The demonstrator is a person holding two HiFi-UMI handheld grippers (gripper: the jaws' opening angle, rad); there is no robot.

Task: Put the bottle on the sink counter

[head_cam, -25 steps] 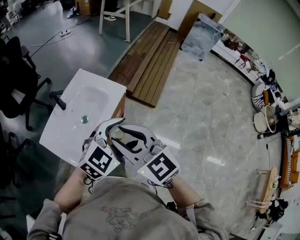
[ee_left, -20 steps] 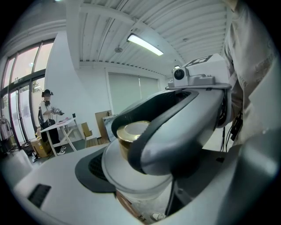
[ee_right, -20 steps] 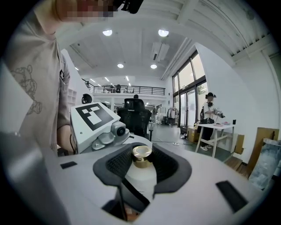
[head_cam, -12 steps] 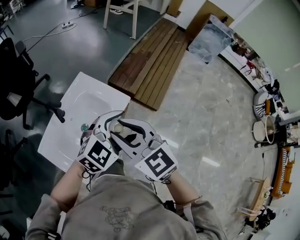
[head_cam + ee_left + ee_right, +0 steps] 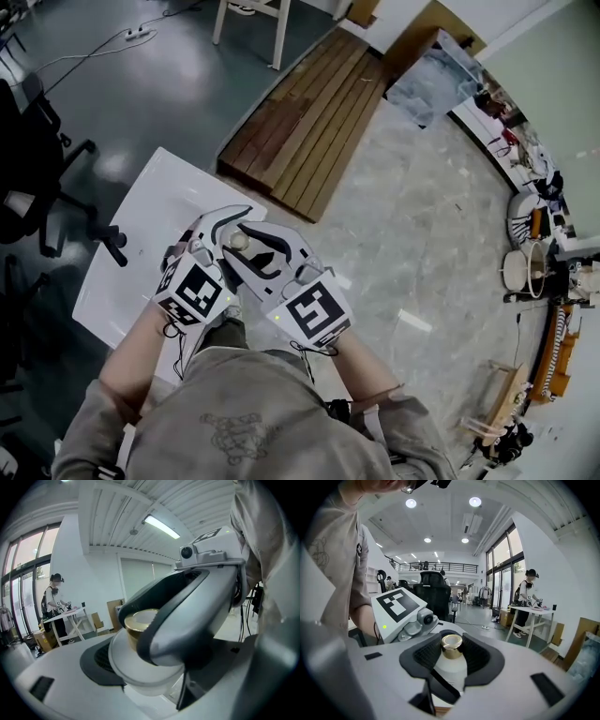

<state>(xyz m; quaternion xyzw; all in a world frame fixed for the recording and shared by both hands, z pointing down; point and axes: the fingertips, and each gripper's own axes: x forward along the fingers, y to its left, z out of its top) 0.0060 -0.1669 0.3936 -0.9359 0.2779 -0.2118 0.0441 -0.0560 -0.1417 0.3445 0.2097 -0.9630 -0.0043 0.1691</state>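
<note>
Both grippers and the bottle (image 5: 238,241) have shifted over the sink worktop (image 5: 122,281) since a second ago. The basin drain that showed beside them then is now covered. In the left gripper view, the brown under the bottle has given way to white.

State now:
- Right gripper (image 5: 452,660): dark pads clamped on the bottle's neck and shoulder, gold cap standing up between them.
- Left gripper (image 5: 147,672): closed round the white body lower down. Its left pad is against the shoulder, and the other side is partly masked by the right gripper's jaw crossing in front.
- Bottle: upright, held by both, over the right part of the worktop and right of the black tap (image 5: 112,246).
- No view shows whether its base is down on the surface or just above it.

Step in hand, my read: end of the carry, going into the set-down.

Next move calls for:
- Lower straight down with the bottle kept vertical.
- Aim for the flat rim, not the sloped bowl. The spot is close to the worktop's right edge, so keep it inboard.
- Get the base seated before either gripper opens.
- Open both without dragging the neck, since a pad could catch the cap on the way out.
</note>
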